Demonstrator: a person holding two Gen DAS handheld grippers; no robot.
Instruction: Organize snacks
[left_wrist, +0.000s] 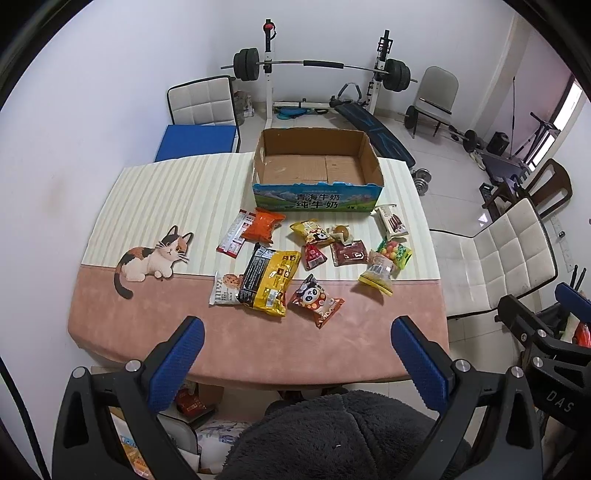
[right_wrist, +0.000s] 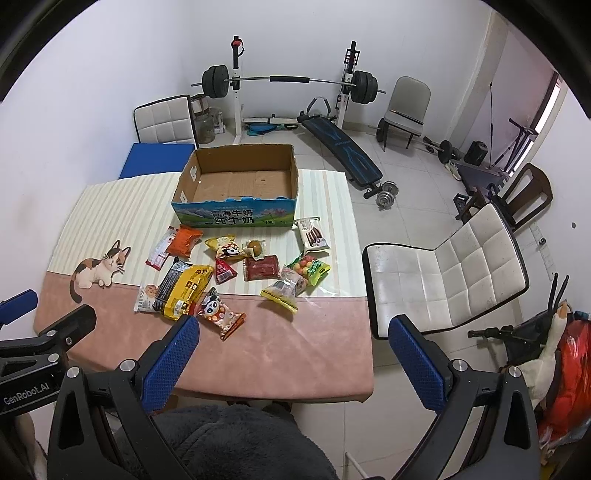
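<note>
An empty cardboard milk box stands open at the table's far side. Several snack packets lie in front of it: a yellow-black bag, a panda packet, an orange packet, a candy bag, a white biscuit packet. My left gripper is open and empty above the near table edge. My right gripper is open and empty, at the table's near right corner.
The table has a pink and striped cloth with a cat picture. White chairs stand at the right and far left. A barbell rack and bench stand behind. The person's dark fleece lap is below.
</note>
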